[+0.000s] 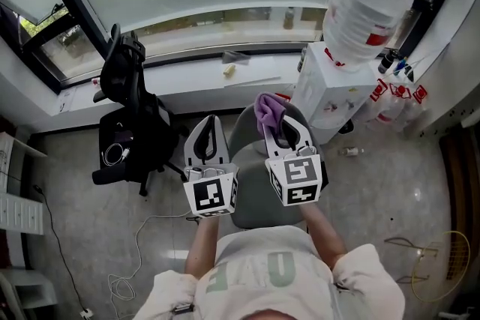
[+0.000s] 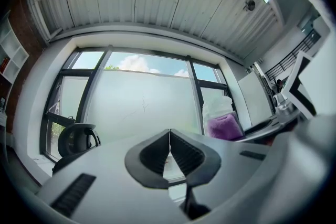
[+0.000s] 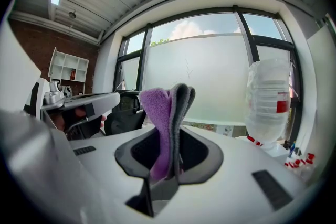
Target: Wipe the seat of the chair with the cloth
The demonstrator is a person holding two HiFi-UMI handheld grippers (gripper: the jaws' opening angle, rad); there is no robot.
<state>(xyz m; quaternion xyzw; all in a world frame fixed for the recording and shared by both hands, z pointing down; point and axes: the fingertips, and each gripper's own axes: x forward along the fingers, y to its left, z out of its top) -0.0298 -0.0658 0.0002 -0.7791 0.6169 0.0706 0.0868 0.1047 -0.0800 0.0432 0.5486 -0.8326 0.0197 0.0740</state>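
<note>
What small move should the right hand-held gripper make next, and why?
Probably tilt and lower the right hand-held gripper until the purple cloth meets the grey chair seat. Its jaws are shut on the cloth, but its own view looks toward the window, so the cloth seems held above the seat. The left hand-held gripper is shut and empty.

Two hand-held grippers (image 1: 209,124) (image 1: 279,133), one cloth (image 1: 268,110), two chairs (image 1: 259,195) (image 1: 127,116), one water bottle (image 1: 366,7).
</note>
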